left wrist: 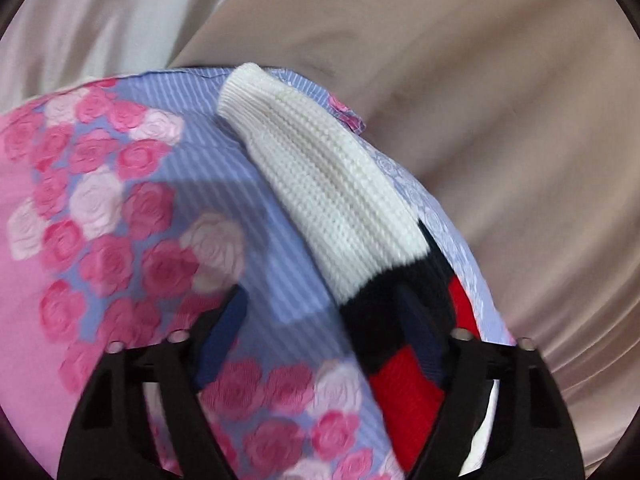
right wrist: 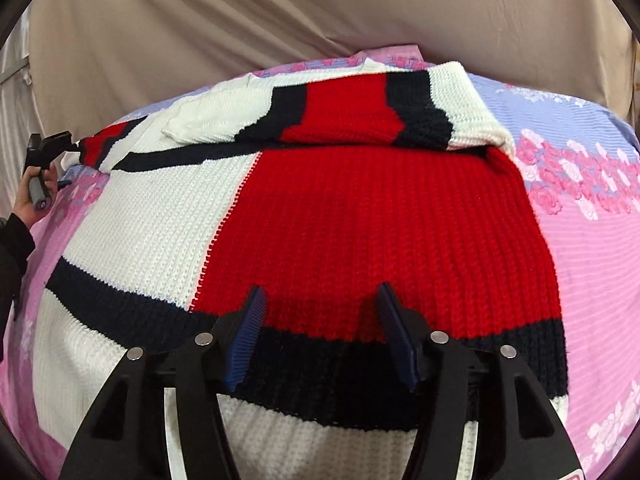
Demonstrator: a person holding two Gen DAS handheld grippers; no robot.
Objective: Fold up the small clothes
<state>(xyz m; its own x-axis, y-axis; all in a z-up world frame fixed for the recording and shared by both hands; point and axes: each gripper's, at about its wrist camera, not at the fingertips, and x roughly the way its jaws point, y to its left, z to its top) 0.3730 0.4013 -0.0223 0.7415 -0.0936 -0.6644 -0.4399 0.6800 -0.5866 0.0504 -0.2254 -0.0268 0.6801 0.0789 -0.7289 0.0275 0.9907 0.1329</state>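
Observation:
A knitted sweater (right wrist: 360, 216) in red, white and black blocks lies on a flowered pink and lilac sheet (right wrist: 592, 240). One sleeve is folded across its top. My right gripper (right wrist: 322, 320) is open and hovers over the red and black part near the hem. In the left wrist view the other sleeve (left wrist: 320, 168), white with a ribbed cuff, stretches away from my left gripper (left wrist: 328, 320). The left jaws stand wide apart, with the sleeve's black and red part lying against the right finger (left wrist: 416, 320). The left gripper also shows at the far left of the right wrist view (right wrist: 44, 160), in a hand.
The sheet (left wrist: 100, 200) covers a raised surface whose edge falls away behind the sleeve. Beige draped cloth (right wrist: 280, 8) hangs behind the surface in both views.

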